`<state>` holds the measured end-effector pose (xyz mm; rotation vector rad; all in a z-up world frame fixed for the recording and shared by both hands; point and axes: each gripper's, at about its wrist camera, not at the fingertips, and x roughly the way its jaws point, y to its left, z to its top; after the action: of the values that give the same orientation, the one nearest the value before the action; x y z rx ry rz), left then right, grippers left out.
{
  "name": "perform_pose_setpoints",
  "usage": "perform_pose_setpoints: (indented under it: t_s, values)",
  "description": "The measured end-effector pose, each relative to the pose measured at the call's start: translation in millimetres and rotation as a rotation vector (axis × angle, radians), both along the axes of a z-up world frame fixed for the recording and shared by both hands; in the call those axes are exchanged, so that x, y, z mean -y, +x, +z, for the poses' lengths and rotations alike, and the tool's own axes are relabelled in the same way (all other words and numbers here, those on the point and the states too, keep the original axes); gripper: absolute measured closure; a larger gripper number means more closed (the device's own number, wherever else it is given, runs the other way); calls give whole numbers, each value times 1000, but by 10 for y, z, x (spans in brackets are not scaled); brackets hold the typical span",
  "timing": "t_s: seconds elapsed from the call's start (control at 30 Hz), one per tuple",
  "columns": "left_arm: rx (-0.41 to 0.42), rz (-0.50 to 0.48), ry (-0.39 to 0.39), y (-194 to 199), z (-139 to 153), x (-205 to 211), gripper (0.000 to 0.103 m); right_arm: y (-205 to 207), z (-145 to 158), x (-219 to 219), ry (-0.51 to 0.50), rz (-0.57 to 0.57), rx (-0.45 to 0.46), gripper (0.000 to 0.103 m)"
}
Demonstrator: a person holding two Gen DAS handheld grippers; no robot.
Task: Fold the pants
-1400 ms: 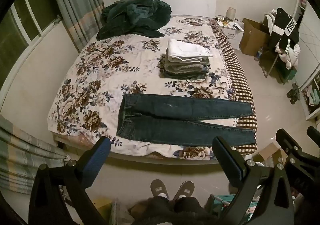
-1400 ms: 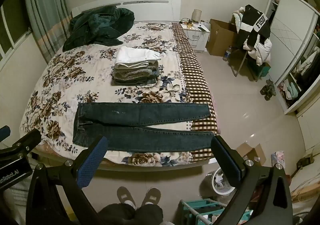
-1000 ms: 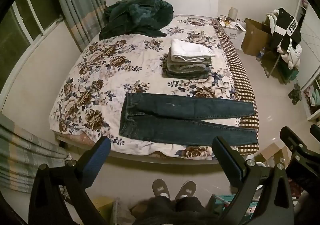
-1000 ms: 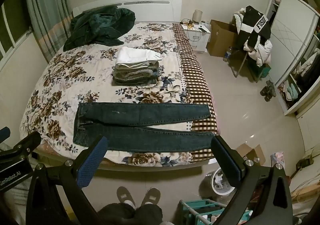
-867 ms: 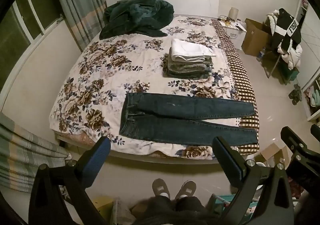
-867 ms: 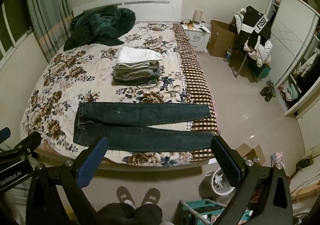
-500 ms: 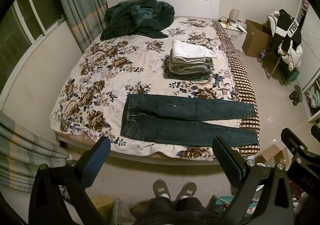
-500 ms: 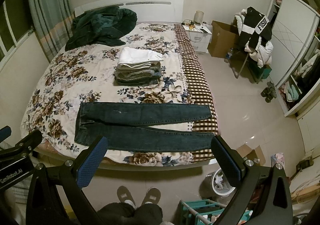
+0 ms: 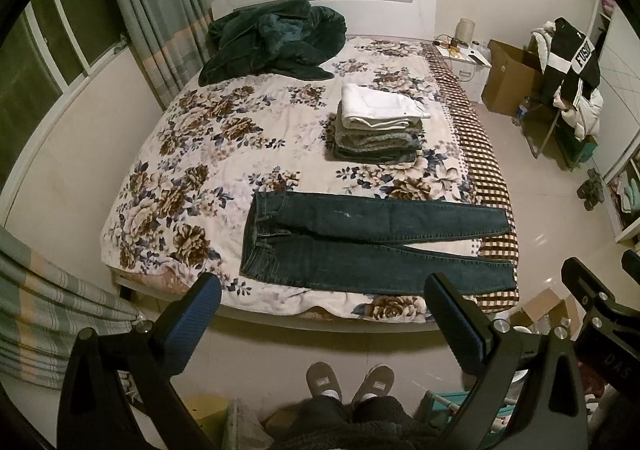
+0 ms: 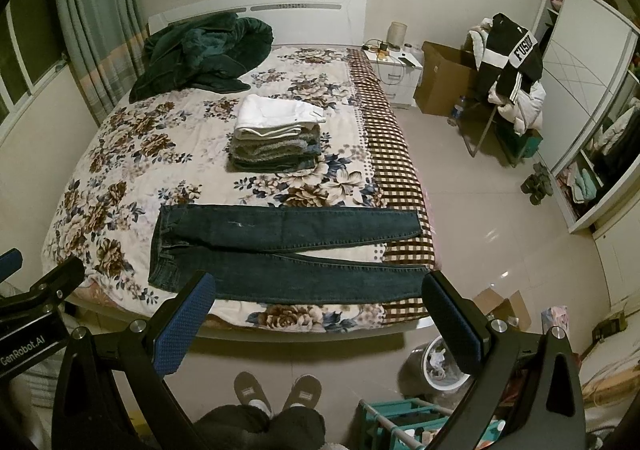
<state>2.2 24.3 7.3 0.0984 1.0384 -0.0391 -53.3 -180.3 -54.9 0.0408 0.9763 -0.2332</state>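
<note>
Dark blue jeans (image 9: 360,246) lie flat and unfolded across the near end of the floral bed (image 9: 192,153), waistband left, legs pointing right; they also show in the right wrist view (image 10: 280,254). My left gripper (image 9: 320,306) is open and empty, held back from the bed's near edge above the floor. My right gripper (image 10: 316,302) is open and empty, also short of the bed. A stack of folded clothes (image 9: 376,129) with a white piece on top sits behind the jeans, and shows in the right wrist view too (image 10: 276,137).
A dark green blanket (image 9: 276,41) is heaped by the headboard. Curtains (image 9: 156,9) hang at left. A nightstand (image 10: 396,69), cardboard box (image 10: 444,77) and chair with jackets (image 10: 508,69) stand right of the bed. A bin (image 10: 440,366) and my slippers (image 10: 276,390) are on the floor.
Both views have drifted slightly, with the bed and jeans shifting a little right and down in the frames. Both grippers stay open; the jeans have not moved.
</note>
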Motion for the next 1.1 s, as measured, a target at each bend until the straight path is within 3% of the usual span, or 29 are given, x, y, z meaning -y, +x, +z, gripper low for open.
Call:
perform_pose_setpoints:
  t_s: [1.1]
  values:
    - [17,0,13,53,91,39,0,-11,57,-63,0,-1,4,0]
